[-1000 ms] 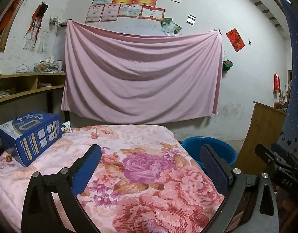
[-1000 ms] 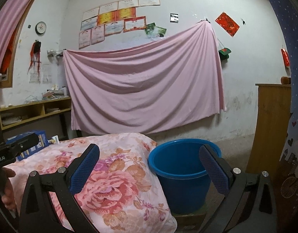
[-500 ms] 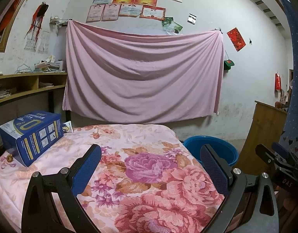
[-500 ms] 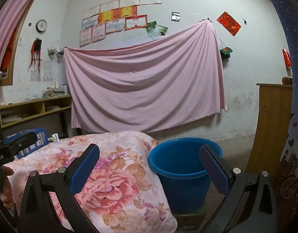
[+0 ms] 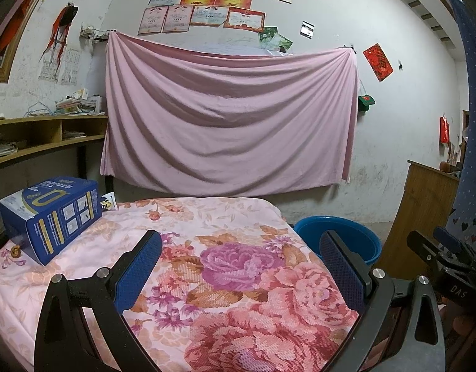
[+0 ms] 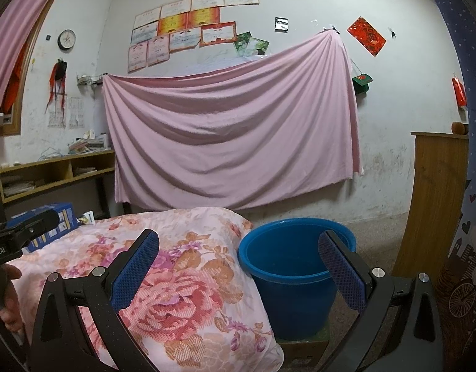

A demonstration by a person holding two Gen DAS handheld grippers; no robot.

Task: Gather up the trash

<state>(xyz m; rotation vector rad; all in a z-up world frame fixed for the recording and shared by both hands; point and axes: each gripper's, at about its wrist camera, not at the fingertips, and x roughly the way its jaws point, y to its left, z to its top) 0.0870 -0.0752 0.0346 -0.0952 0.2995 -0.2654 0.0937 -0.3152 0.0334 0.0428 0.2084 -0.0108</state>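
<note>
Fingers spread wide on both sides; the left gripper point(image 5: 239, 259) hovers empty over the floral quilt point(image 5: 225, 279), the right gripper point(image 6: 238, 259) empty too, facing the blue bucket point(image 6: 295, 279) beside the bed. Trash waiting: a blue carton point(image 5: 51, 217) lies on the quilt's far left corner; well apart from the bucket.

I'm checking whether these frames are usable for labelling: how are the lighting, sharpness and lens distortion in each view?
Left wrist view: dim, even indoor light, sharp centre, the blue cardboard box readable, the wooden wall shelf bowed by fisheye, dark vignette at corners. Right wrist view: similar flat light, no glare, the round blue plastic bucket crisp, the wooden cabinet leaning from edge distortion.
</note>
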